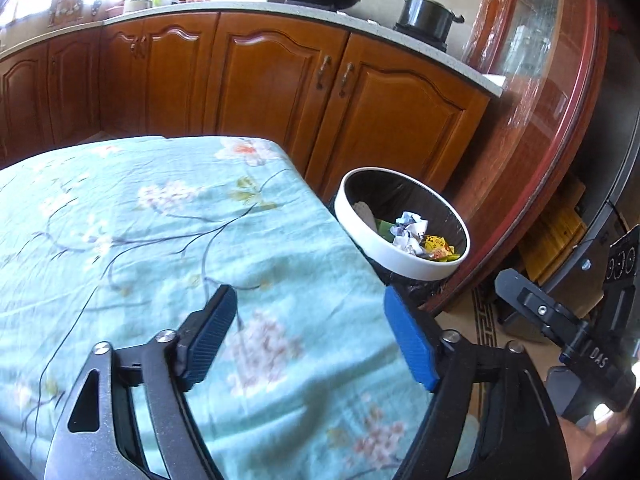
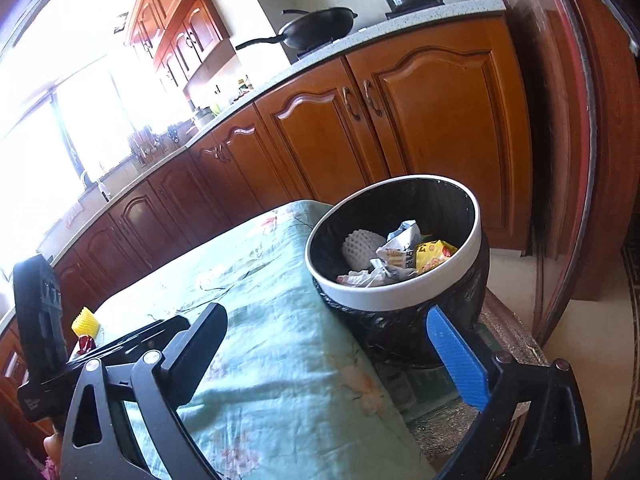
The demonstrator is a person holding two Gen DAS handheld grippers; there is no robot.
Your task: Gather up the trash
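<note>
Crumpled trash (image 2: 394, 254) beyond open right claw (image 2: 336, 344).

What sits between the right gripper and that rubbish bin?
Nothing: the right wrist view shows only tablecloth between the open right gripper and the bin.

Soft cloth, glossy wood, crinkled plastic and paper

A matt pale-green floral cotton-like tablecloth (image 1: 160, 220) lies wrinkled; the orange-brown wooden cabinet doors (image 2: 440, 120) gleam with varnish; the round bin's smooth white plastic rim (image 2: 400, 288) holds a crinkly glossy black plastic liner (image 2: 400, 332), crumpled white paper (image 1: 408, 232) and a shiny yellow wrapper (image 2: 434, 256).
</note>
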